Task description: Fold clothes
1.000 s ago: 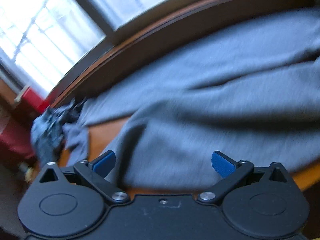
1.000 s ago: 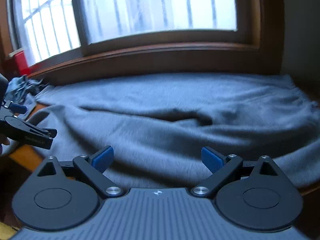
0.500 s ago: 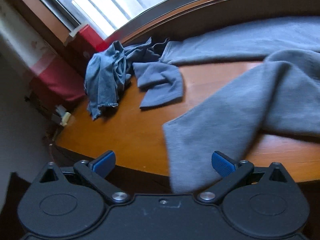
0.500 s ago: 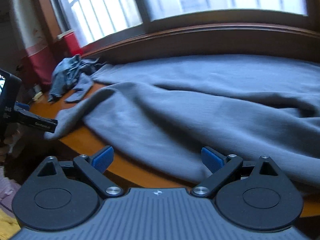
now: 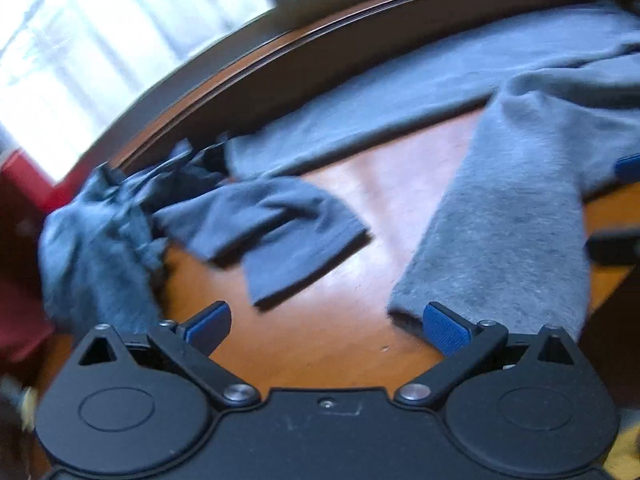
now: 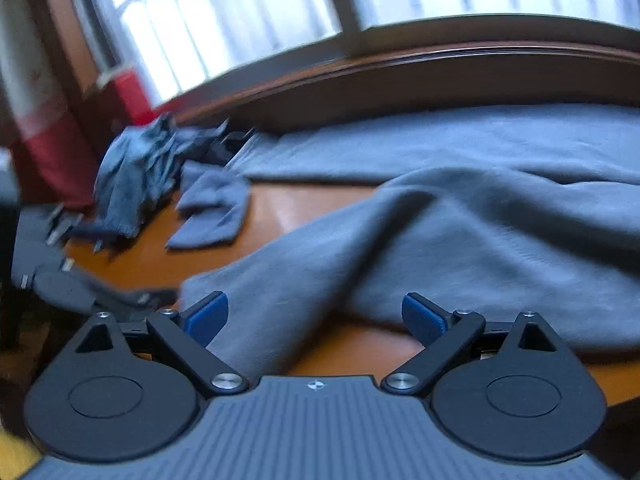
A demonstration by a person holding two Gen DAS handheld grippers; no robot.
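A large grey garment (image 6: 480, 208) lies spread over the wooden table (image 6: 304, 204) under the window. One long end (image 5: 504, 224) reaches toward the near edge. My left gripper (image 5: 326, 326) is open above bare wood, its right pad (image 5: 444, 328) just by that end's hem. My right gripper (image 6: 316, 320) is open too, low over the same end (image 6: 280, 284) at the table's front. A small grey folded piece (image 5: 288, 232) lies to the left. The left gripper's body (image 6: 60, 280) shows blurred at the left of the right wrist view.
A crumpled blue-grey pile of clothes (image 5: 100, 236) sits at the table's far left corner, by a red object (image 6: 128, 96). A dark wooden window sill (image 6: 440, 72) runs along the back. The table's front edge (image 5: 612, 280) drops off at right.
Both views have swung left. The left gripper moved closer to the garment's hem. The right gripper now sees the bare wood and the small piece. Both stayed open.
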